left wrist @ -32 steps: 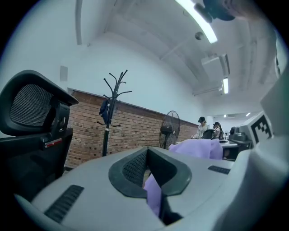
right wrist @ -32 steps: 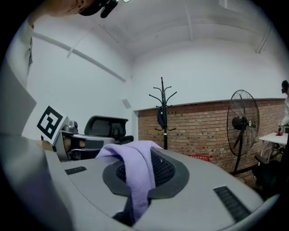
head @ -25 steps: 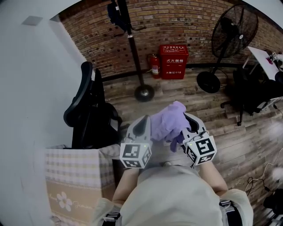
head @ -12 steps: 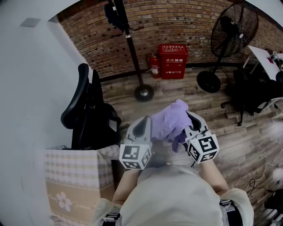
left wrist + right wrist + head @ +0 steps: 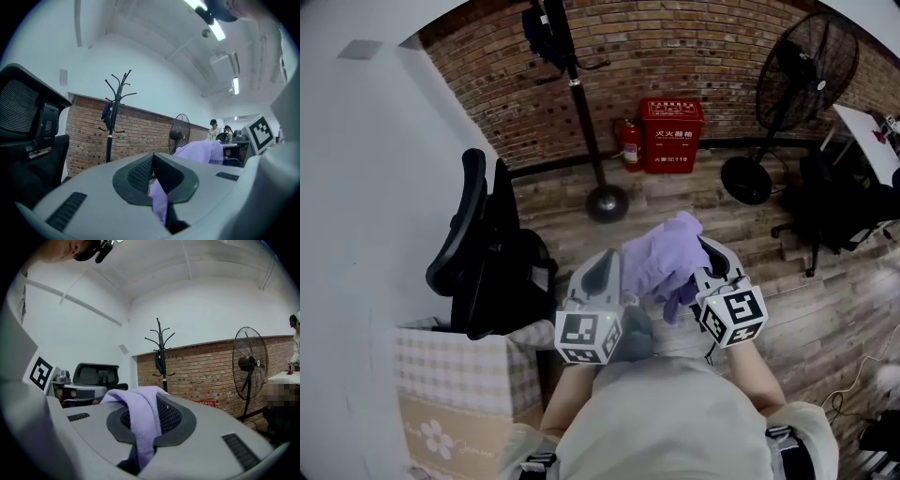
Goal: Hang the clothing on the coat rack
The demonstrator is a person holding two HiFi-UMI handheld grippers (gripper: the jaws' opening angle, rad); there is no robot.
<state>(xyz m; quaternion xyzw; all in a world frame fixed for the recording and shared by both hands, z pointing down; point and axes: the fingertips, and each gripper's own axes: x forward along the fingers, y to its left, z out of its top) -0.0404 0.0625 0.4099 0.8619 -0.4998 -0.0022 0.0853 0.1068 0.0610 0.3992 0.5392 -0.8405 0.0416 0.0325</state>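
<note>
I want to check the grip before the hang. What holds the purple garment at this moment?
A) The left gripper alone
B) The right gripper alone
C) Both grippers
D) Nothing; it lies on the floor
C: each gripper view shows the purple garment pinched between closed jaws, in the left gripper and in the right gripper, and the head view shows it bunched between the two.
</note>
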